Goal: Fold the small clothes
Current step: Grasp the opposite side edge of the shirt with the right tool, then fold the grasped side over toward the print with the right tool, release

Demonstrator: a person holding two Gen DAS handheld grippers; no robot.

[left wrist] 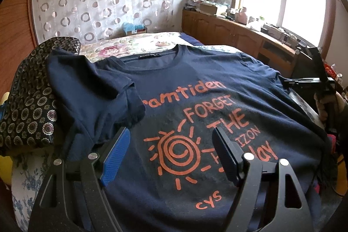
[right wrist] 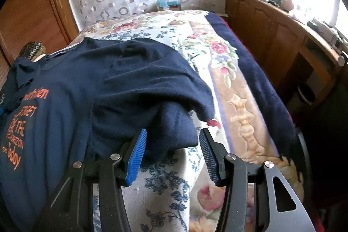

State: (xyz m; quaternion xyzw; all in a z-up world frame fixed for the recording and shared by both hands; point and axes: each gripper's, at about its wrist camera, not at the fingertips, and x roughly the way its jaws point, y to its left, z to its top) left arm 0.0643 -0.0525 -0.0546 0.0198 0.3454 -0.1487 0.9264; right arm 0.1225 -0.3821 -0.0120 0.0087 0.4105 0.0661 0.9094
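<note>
Left wrist view: a navy T-shirt with an orange sun print lies front-up on a floral bedspread, its near-left sleeve folded inward over the chest. The left gripper hovers over the print with jaws spread wide, nothing between them. A dark patterned cushion sits left of the shirt. Right wrist view: the right gripper is partly open at the shirt's other sleeve; bunched cloth lies between the blue pads, not visibly pinched
</note>
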